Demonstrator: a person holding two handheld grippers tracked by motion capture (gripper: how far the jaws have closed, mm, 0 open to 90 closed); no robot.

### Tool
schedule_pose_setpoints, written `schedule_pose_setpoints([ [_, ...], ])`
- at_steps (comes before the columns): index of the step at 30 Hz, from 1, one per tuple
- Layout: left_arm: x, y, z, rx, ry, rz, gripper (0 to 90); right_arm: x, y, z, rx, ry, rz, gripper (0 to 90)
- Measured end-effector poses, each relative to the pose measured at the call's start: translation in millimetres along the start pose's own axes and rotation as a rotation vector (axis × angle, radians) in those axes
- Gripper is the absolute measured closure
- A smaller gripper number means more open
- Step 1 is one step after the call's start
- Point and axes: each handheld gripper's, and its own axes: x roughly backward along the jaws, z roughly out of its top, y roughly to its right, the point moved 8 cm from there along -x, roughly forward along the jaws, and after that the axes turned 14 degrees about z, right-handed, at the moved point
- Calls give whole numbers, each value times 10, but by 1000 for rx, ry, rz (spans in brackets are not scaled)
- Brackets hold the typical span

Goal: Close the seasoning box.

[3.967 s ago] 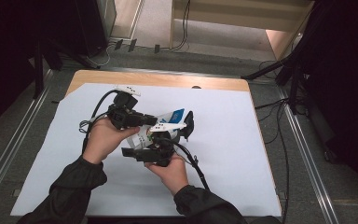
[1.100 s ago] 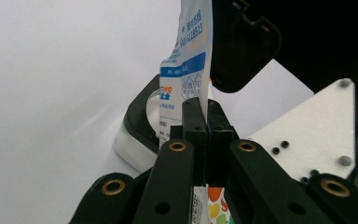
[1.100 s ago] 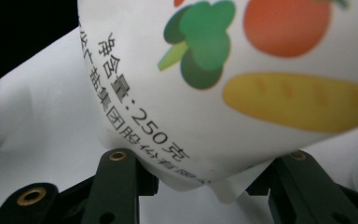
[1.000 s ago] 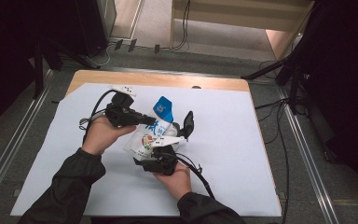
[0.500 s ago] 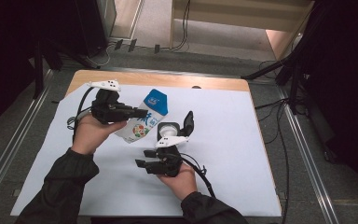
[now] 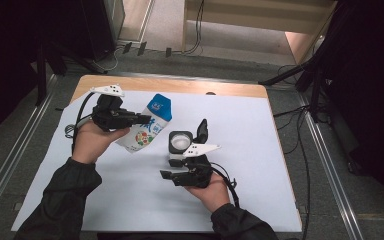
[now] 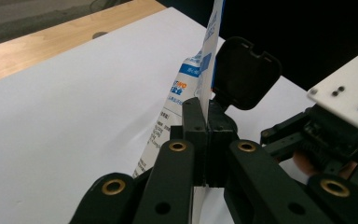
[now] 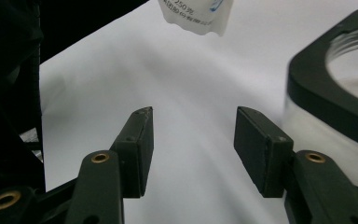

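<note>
The right gripper (image 6: 172,169) has just opened, releasing the milk pouch (image 6: 147,126); the left gripper (image 6: 142,119) alone pinches it, lifted beside the open-lidded container (image 6: 181,142).

Cameras, as I read them. High view: fixed above my side, facing forward and down, far enough to take in the whole white sheet (image 6: 260,150). Left gripper view: rides the left gripper (image 7: 206,140), sighting close along its jaws. Right gripper view: rides the right gripper (image 8: 193,149), low and close. All three share the carton (image 6: 147,127) and lidded container (image 6: 181,142).

White-sheeted table (image 6: 260,200), lidded container (image 6: 181,142)
</note>
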Motion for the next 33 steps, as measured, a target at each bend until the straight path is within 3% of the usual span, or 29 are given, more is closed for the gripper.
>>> schedule_pose_setpoints([
  [7, -57, -165, -22, 26, 3, 26, 900, 140, 58, -20, 1, -8, -14, 489],
  [13, -156, -337, -41, 34, 10, 73, 900, 268, 126, -19, -15, 2, -36, 489],
  [21, -281, -582, -75, 97, 24, 86, 900, 400, 202, -42, -33, 12, -61, 490],
  [33, -368, -809, -236, 101, -10, 141, 900, 588, 275, -107, -45, 11, -88, 491],
])
